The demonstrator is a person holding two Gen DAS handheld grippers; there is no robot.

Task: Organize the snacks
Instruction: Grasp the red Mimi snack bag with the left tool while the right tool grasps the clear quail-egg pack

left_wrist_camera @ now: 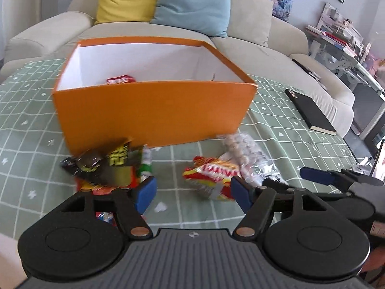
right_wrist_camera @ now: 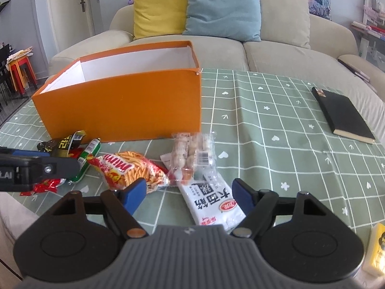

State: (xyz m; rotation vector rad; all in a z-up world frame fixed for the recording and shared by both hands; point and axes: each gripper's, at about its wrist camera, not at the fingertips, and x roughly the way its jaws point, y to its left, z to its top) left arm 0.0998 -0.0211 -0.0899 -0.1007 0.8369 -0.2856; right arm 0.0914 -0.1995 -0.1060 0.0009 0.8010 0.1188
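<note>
Before the sofa [right_wrist_camera: 276, 48], the desk [right_wrist_camera: 276, 125] carried the orange box [right_wrist_camera: 125, 106] with snacks [right_wrist_camera: 134, 171] just beside, easy to reach; my left tongs [left_wrist_camera: 192, 192] and right tongs [right_wrist_camera: 190, 192] gaped wide, holding nothing.

We see a green checked bench [right_wrist_camera: 276, 125] carrying an orange box [right_wrist_camera: 125, 103], scattered snack packets [right_wrist_camera: 134, 168] and a black notebook [right_wrist_camera: 341, 115]

Bright orange box [right_wrist_camera: 125, 101], white inside, sits on a sage-green tablecloth [right_wrist_camera: 276, 130] with a white grid, hearts and arrows. Red-and-yellow snack bag [right_wrist_camera: 131, 169], white packet [right_wrist_camera: 214, 202] with black characters; blue pads [right_wrist_camera: 134, 192] on black grippers.
</note>
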